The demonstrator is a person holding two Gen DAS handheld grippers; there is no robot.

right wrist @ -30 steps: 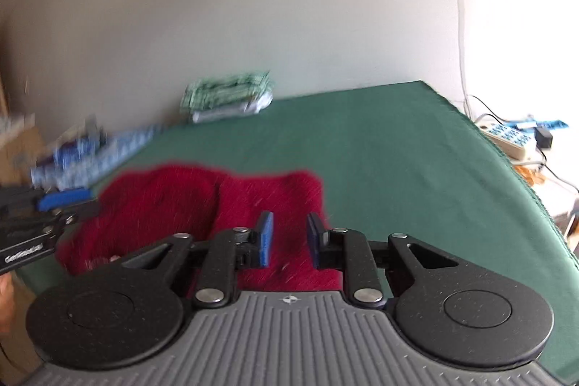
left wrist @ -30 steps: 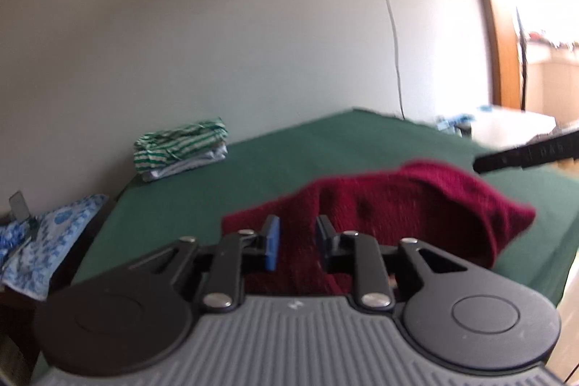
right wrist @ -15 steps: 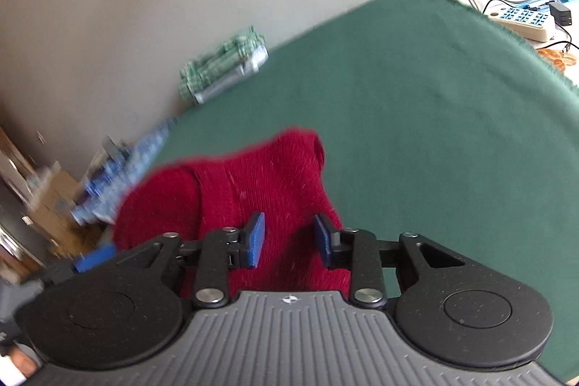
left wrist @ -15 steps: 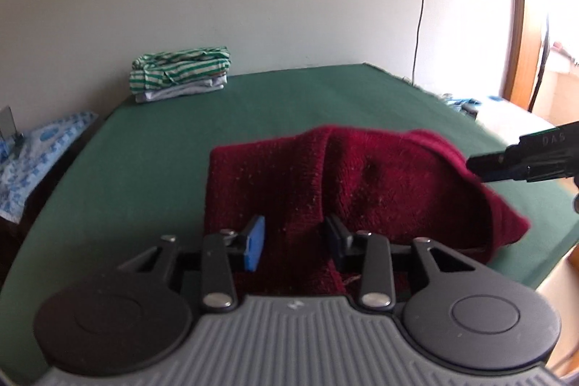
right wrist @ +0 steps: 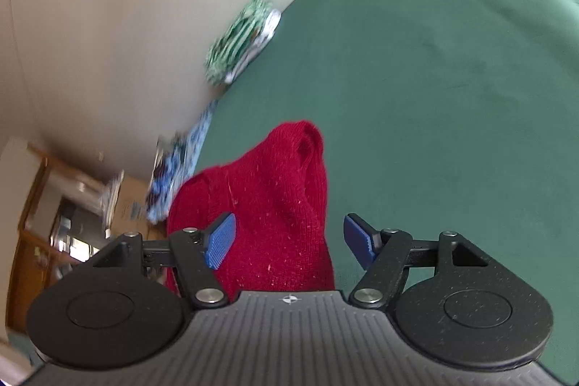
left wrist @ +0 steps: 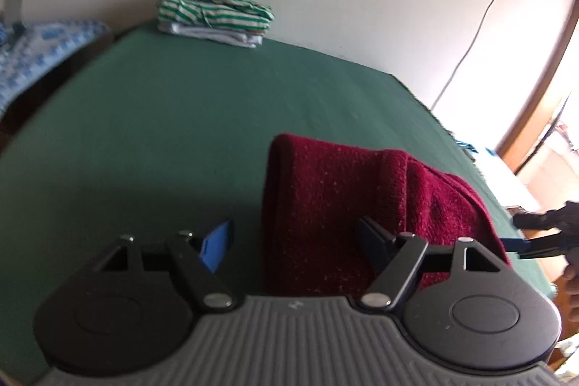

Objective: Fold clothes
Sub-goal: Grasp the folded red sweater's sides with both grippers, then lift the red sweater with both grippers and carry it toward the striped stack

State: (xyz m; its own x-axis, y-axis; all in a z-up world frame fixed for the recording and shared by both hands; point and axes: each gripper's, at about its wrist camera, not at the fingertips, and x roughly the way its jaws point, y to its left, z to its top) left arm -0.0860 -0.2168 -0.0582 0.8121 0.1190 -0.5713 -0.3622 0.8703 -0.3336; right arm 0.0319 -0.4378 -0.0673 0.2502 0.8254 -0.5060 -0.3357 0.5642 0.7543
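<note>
Since both claws stand wide w/ nothing between the pads, neither holds cloth right now. Left gripper [left wrist: 293, 241]: jaws spread far apart, the red knit garment [left wrist: 333, 205] lies directly ahead and a bit to its right, its near edge running under the right-hand finger [left wrist: 372, 239]; the blue pad on the other side sits over bare green cloth. Right gripper [right wrist: 289, 241]: also wide, garment [right wrist: 275, 205] dead ahead btwn the two pads, slightly nearer the left one.

Garment sits at the near edge of the green-covered table [left wrist: 181, 118], bunched/part-folded, a rounded fold at its far-left corner in the left view. Its long axis runs roughly left-to-right across the table front, from the left claw toward the right gripper [left wrist: 535, 234], which shows at the garment's far right end.

So each claw is near one end; whether the piece is mid-fold or about done I can't settle.

Further out: a striped folded stack [left wrist: 213, 13] at the far wall, well apart from the red piece; blue-patterned cloth [left wrist: 43, 49] off the table's left side
</note>
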